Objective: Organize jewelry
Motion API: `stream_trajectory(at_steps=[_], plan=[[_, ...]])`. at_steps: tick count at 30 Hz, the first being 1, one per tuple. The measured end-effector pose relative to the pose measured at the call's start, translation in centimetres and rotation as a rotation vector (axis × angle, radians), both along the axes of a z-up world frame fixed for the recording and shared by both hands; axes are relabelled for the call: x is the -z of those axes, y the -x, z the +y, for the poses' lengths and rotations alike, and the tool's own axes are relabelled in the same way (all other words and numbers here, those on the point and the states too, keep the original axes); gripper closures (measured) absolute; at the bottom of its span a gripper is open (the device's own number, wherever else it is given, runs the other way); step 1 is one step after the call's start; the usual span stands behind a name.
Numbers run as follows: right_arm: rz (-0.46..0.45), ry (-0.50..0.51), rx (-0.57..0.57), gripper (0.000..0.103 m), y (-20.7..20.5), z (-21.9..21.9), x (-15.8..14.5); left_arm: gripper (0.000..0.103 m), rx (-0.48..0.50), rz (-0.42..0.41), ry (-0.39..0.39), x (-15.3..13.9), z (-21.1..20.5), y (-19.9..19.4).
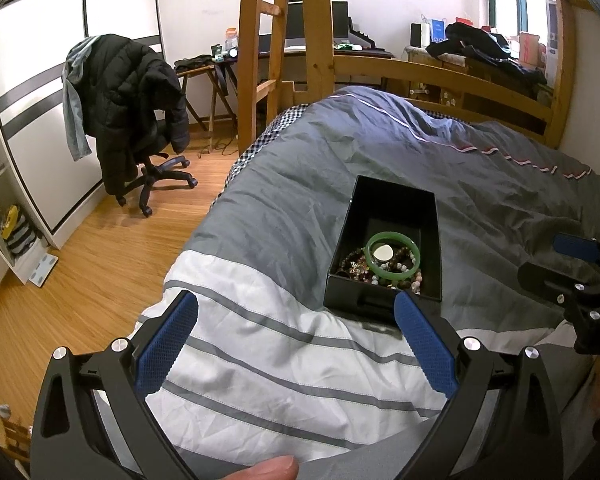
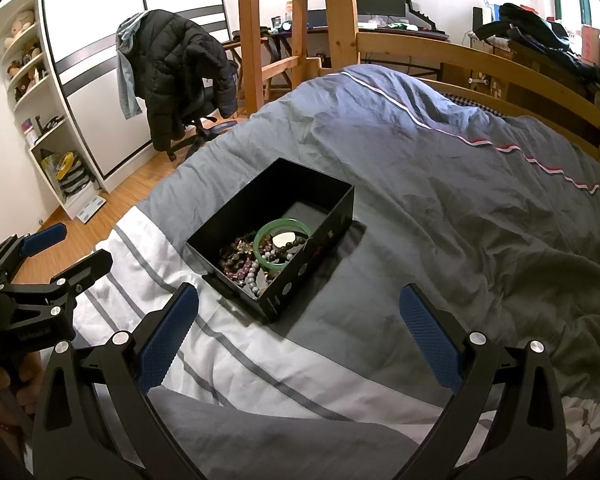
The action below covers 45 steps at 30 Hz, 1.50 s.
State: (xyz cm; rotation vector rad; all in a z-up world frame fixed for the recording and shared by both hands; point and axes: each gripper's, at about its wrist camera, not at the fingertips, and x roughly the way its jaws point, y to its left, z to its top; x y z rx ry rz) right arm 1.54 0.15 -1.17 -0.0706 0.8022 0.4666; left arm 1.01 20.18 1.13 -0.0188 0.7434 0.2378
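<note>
Both tongs, left tongs (image 1: 296,316) and right tongs (image 2: 300,304), hang wide and empty just short of the black box (image 2: 236,216) on the bed (image 2: 440,168), where bracelets (image 2: 246,258) and green bangle (image 2: 283,243) lie gathered, kept together.

White letters "DA" on black body of right gripper (image 1: 580,256), rest cut off by picture edge. Small white print on black body of left gripper (image 2: 70,246), too blurry to read. No other words readable.
</note>
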Motion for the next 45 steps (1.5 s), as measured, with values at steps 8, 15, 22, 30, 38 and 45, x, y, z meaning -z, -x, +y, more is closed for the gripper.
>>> stream_trajectory(at_steps=[8,15,22,30,38,45], plan=[[0.0,-0.002,0.002,0.004,0.03,-0.02,0.07,0.006,-0.001,-0.002,0.001,-0.05,-0.06,-0.05],[0.001,-0.003,0.003,0.004,0.04,-0.03,0.11,0.006,-0.001,-0.002,0.001,-0.05,-0.05,-0.05],[0.003,-0.001,0.004,0.004,0.13,-0.12,0.3,0.006,-0.001,-0.001,0.0,-0.07,-0.1,-0.07],[0.002,0.0,0.003,0.004,0.11,-0.1,0.23,0.006,0.007,0.003,-0.006,0.19,-0.16,-0.09],[0.004,0.002,0.004,0.004,0.12,-0.07,0.31,0.006,0.014,0.005,-0.009,0.2,-0.19,-0.1],[0.003,0.003,0.003,0.004,0.09,-0.03,0.26,0.006,0.032,0.002,-0.022,0.2,-0.4,-0.02]])
